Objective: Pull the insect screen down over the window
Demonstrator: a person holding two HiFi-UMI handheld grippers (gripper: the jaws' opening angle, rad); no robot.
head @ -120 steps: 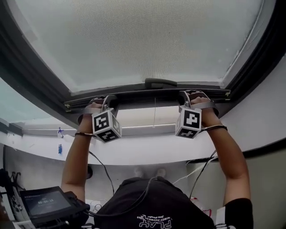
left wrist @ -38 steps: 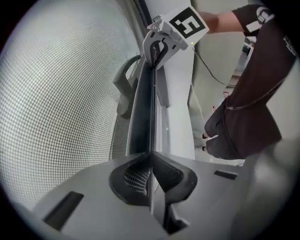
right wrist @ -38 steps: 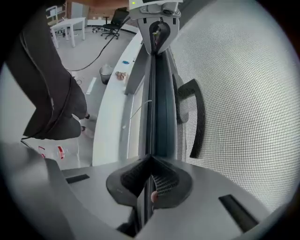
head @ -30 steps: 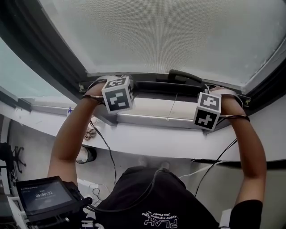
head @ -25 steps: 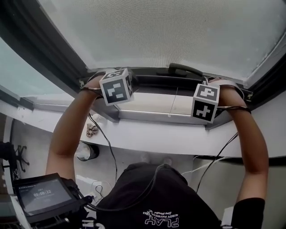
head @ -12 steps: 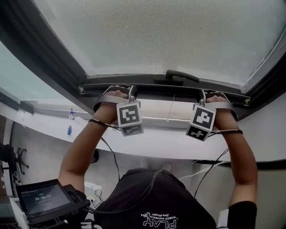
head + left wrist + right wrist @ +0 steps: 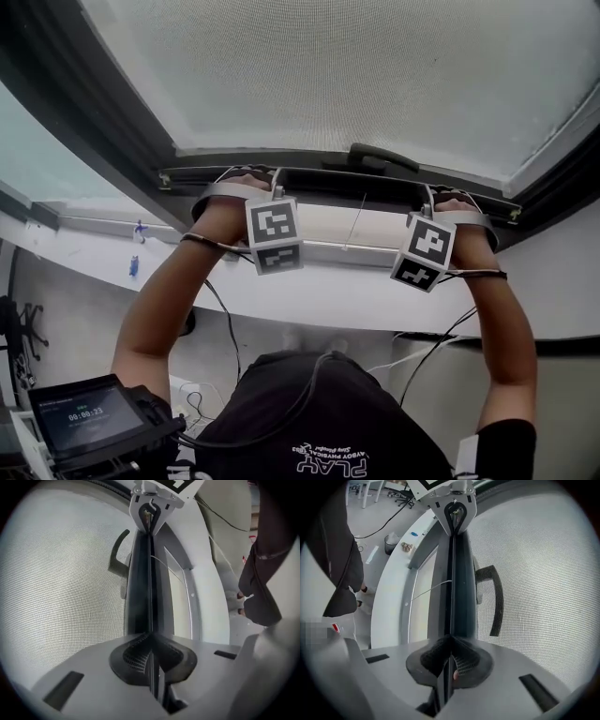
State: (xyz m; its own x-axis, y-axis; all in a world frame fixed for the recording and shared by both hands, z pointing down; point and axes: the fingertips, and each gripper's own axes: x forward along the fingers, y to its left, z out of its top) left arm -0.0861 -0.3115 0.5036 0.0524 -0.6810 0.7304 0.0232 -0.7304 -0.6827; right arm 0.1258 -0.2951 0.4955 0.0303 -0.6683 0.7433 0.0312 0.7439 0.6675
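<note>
Two grips on one bottom bar (image 7: pixel 337 180): left gripper (image 7: pixel 152 654) clenched on the thin black lip near the bar's left end, right gripper (image 7: pixel 449 660) clamped likewise near its right end. Insect screen (image 7: pixel 328 75) drawn over most of the window, bar close above the white sill (image 7: pixel 319 292), pale gap between. Dark handle (image 7: pixel 380 157) beside mid-bar, on the mesh side. Thin cord (image 7: pixel 353 223) below the bar's middle.

White sill (image 7: pixel 309 298) – small blue bit (image 7: pixel 132 267) near its left end, brownish clump (image 7: pixel 410 547) further along. Floor (image 7: pixel 370 509) below: bin (image 7: pixel 391 543), cable (image 7: pixel 392 514).
</note>
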